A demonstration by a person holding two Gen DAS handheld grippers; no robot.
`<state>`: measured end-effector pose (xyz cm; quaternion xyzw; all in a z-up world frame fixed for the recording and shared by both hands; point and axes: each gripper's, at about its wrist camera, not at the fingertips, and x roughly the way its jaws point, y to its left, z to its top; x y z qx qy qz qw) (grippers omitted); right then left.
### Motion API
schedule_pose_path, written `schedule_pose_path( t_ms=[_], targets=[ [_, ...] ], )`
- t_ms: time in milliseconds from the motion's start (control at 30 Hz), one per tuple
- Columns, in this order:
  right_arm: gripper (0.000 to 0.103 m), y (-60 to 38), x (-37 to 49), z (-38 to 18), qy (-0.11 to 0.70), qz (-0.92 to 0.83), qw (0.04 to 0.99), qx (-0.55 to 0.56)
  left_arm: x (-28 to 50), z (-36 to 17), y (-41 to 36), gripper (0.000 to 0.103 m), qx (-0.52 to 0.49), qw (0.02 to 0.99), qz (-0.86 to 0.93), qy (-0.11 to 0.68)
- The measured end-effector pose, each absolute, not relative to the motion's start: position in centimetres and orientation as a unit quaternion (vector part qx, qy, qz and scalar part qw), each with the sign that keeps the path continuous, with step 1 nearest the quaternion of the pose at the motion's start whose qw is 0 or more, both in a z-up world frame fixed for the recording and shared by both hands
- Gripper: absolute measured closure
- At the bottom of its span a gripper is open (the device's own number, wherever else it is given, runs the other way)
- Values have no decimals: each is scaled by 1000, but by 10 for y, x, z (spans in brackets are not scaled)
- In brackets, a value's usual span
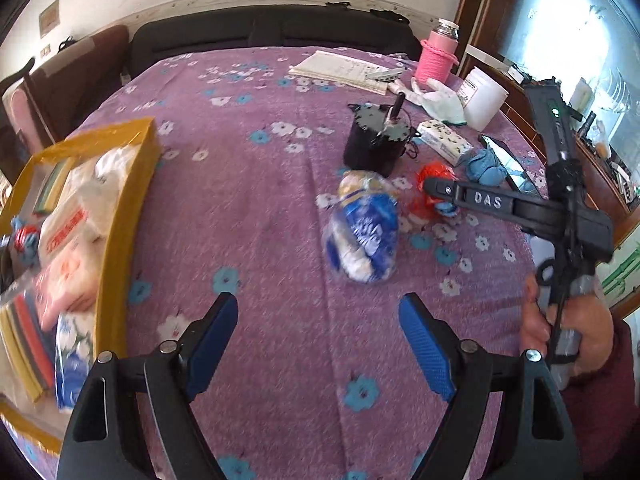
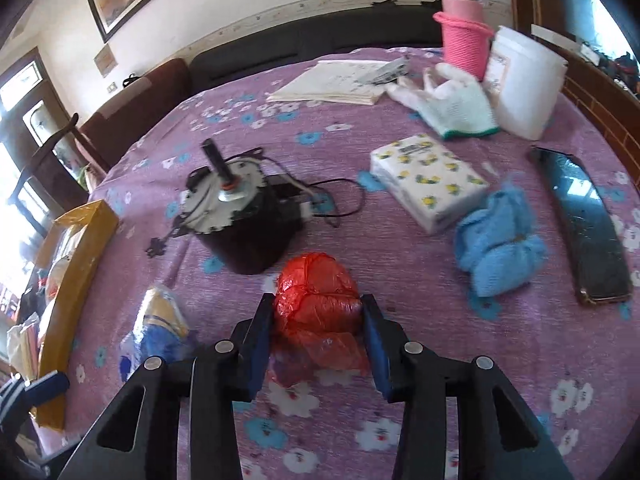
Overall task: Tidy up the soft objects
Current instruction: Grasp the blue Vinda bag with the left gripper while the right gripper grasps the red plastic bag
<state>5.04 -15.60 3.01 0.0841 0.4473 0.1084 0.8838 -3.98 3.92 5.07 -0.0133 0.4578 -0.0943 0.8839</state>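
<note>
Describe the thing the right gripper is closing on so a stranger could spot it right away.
On the purple flowered tablecloth, look just in front of the black motor. There the right gripper is shut on a red plastic bundle. It is the only red, crinkly, shiny thing; its neighbours are blue.

A crumpled red plastic bundle (image 2: 318, 294) is sitting on the purple flowered cloth just in front of a black motor, squeezed between two blue pads. A blue-and-white bag (image 1: 362, 236) of white soft pieces is lying on its side to the left of it, its yellow twisted end pointing toward the motor. A wadded light-blue cloth (image 2: 498, 246) is resting between a lemon-print tissue pack (image 2: 430, 182) and a dark phone, a white glove (image 2: 454, 106) is lying farther back, and more white and pink soft packs are lying in the yellow box (image 1: 120, 216) at the left edge.
</note>
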Motion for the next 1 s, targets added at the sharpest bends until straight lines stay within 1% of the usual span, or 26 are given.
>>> schedule_pose_path(
  t_ms=[167, 333, 367, 400, 467, 533, 633, 1000],
  targets=[
    [58, -168, 50, 28, 456, 109, 877, 104, -7, 38, 15, 21, 3, 880, -89, 466],
    [58, -166, 51, 28, 454, 107, 879, 96, 23, 21, -4, 21, 41, 879, -69, 470],
    [57, -166, 51, 28, 454, 106, 880, 93, 26, 19, -6, 19, 49, 880, -65, 469],
    [57, -165, 51, 28, 454, 106, 880, 91, 30, 16, -8, 13, 56, 880, -63, 467],
    [58, -163, 52, 28, 454, 105, 881, 85, 35, 11, -11, 10, 61, 881, -63, 464],
    [58, -162, 51, 28, 453, 103, 882, 81, 39, 8, -9, 5, 49, 882, -63, 464],
    [57, -158, 51, 27, 452, 99, 884, 73, 45, 6, -7, 1, 35, 881, -63, 467],
    [57, -146, 47, 26, 442, 81, 893, 29, 44, 4, -10, 0, 35, 882, -56, 467]
  ],
)
